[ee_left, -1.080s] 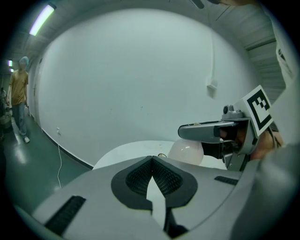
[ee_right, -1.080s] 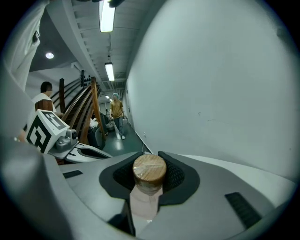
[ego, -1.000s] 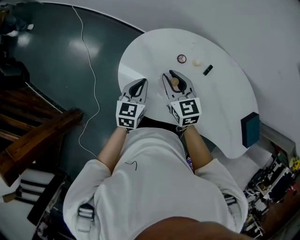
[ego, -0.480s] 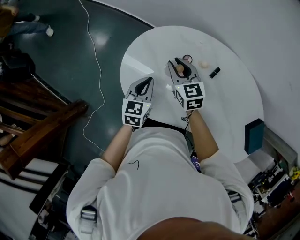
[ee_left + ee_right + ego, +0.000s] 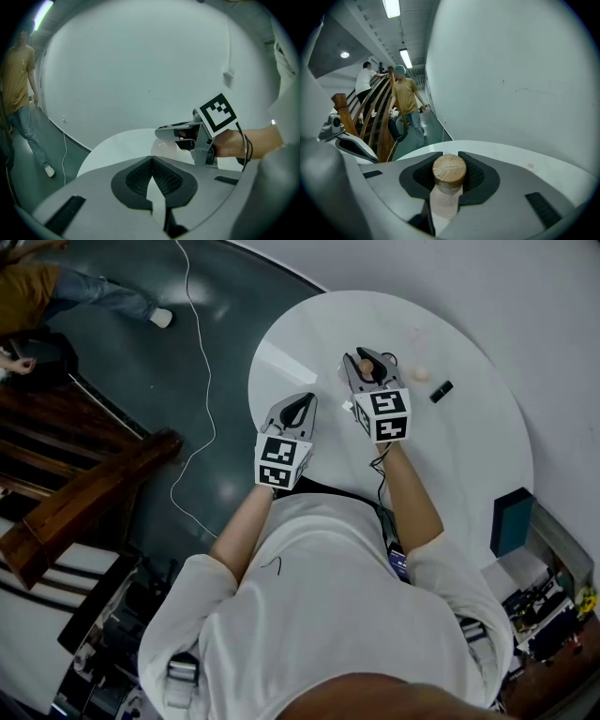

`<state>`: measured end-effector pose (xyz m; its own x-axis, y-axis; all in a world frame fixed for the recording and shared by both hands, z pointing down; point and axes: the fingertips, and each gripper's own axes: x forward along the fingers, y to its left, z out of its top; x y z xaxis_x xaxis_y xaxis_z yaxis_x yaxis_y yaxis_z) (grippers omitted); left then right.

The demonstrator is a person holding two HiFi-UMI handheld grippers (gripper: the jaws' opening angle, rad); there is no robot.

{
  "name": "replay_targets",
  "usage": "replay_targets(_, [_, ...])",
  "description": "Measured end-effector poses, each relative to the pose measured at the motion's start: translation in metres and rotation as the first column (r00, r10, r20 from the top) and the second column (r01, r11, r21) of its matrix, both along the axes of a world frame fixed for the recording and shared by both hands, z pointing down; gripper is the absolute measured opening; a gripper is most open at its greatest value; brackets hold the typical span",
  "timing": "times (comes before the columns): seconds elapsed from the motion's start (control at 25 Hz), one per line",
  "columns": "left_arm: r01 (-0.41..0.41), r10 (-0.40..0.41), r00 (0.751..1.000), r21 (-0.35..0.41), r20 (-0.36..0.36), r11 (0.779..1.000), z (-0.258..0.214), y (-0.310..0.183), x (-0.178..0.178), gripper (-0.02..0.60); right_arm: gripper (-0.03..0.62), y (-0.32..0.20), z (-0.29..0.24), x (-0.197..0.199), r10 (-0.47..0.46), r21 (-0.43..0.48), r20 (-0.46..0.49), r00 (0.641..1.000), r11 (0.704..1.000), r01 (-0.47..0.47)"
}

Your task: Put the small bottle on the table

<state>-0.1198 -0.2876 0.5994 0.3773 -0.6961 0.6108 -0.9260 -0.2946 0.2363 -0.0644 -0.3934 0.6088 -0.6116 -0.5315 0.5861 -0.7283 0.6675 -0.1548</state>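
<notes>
We lowered the small bottle point(image 5: 446, 187), held by the fingers of our right gripper point(image 5: 367, 363), toward the surface point(image 5: 469, 437), while the fingers of our left gripper point(image 5: 151, 159) stayed closed and empty.

Both forearms reach forward, tilted downward. The left claw point(image 5: 302, 401) has its jaws pressed together. The right claw point(image 5: 368, 360) clamps the small bottle point(image 5: 449, 171).

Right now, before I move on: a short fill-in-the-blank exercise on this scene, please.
The right gripper is shut on a small bottle with a ____ stopper.
The left gripper has its jaws ____, with nothing between them.
The round table is ____ in colour.
Missing words: wooden; shut; white.
</notes>
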Motion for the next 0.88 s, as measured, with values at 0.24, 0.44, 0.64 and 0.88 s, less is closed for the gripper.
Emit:
replay_targets(0.24, [0.019,-0.019,1.0,-0.013,0.006,1.0,0.004,0.004,-0.007,0.012,0.1,-0.006,0.012,-0.001,0.006,-0.011,-0.017,1.0,1.0,-0.006])
replay_targets(0.44, [0.023,-0.023,1.0,-0.017,0.003,1.0,0.005,0.007,-0.008,0.012,0.1,-0.007,0.017,-0.003,0.001,-0.011,-0.032,0.999,1.0,-0.001])
replay_targets(0.64, [0.024,-0.023,1.0,-0.016,0.007,1.0,0.004,0.008,-0.009,0.012,0.1,-0.004,0.027,-0.006,-0.001,-0.022,-0.05,0.999,1.0,0.0])
replay_targets(0.88, [0.024,-0.024,1.0,-0.019,0.006,1.0,0.005,0.013,-0.011,0.012,0.101,0.002,0.034,-0.006,0.004,-0.028,-0.066,0.998,1.0,-0.005])
